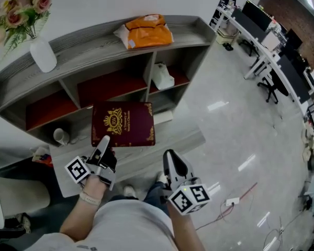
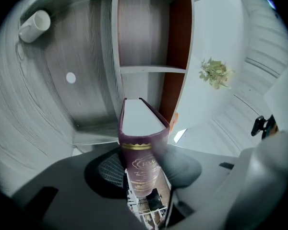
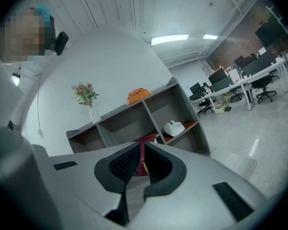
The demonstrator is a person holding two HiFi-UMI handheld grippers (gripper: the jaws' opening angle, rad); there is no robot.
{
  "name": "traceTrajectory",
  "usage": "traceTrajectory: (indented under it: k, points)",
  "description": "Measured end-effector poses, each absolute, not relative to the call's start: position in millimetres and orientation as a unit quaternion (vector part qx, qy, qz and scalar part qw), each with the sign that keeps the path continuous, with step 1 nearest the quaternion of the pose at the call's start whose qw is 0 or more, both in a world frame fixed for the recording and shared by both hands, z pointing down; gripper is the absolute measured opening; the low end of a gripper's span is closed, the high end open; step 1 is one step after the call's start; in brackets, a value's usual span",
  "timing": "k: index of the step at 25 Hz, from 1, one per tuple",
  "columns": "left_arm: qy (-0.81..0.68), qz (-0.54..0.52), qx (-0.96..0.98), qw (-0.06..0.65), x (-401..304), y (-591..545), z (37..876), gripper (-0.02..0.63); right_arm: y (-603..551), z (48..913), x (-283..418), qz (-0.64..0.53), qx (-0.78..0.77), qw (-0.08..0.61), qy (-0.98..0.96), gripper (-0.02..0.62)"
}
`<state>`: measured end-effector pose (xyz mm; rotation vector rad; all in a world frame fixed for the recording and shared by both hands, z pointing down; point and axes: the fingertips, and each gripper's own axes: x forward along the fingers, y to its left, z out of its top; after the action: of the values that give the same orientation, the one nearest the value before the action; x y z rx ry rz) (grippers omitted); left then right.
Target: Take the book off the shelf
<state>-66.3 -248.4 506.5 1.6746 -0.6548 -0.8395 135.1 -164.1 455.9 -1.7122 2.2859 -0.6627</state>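
A dark maroon hardback book (image 1: 123,124) with a gold crest on its cover is out in front of the grey shelf unit (image 1: 94,42), cover up. My left gripper (image 1: 102,146) is shut on its lower left corner. In the left gripper view the book (image 2: 139,121) stands spine-first between the two pads (image 2: 110,169), with its white page block pointing towards the shelf (image 2: 134,68). My right gripper (image 1: 170,161) hangs to the right of the book and below it, apart from it. Its jaws (image 3: 138,159) are shut with nothing in them, and the book (image 3: 141,163) shows as a thin maroon strip past them.
On top of the shelf lie an orange bag (image 1: 146,31) and a white vase (image 1: 43,55) of flowers (image 1: 18,9). A white object (image 1: 162,77) sits in the right cubby and a cup (image 1: 60,136) lies on the lower ledge. Desks and chairs (image 1: 261,35) line the far right; a cable (image 1: 235,200) crosses the floor.
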Motion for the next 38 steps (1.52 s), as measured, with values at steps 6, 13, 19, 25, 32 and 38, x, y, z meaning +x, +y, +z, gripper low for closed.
traceTrajectory:
  k: [6, 13, 19, 25, 32, 38]
  points:
    - [-0.281, -0.35, 0.708, 0.545, -83, -220, 510, 0.212, -169, 457, 110, -0.215, -0.556, 0.094, 0.797, 0.035]
    - [-0.295, -0.354, 0.701, 0.544, -106, -189, 516, 0.212, -169, 456, 72, -0.191, -0.523, 0.07, 0.828, 0.035]
    - [-0.31, -0.368, 0.694, 0.536, -130, -173, 516, 0.212, -167, 461, 48, -0.199, -0.499, 0.068, 0.841, 0.035]
    - [-0.317, -0.382, 0.687, 0.53, -145, -166, 514, 0.212, -167, 464, 28, -0.198, -0.48, 0.062, 0.852, 0.035]
    - [-0.316, -0.388, 0.685, 0.53, -151, -163, 513, 0.212, -165, 464, 16, -0.201, -0.47, 0.057, 0.858, 0.035]
    - [-0.313, -0.393, 0.682, 0.532, -153, -161, 513, 0.212, -163, 463, 15, -0.198, -0.47, 0.057, 0.858, 0.035]
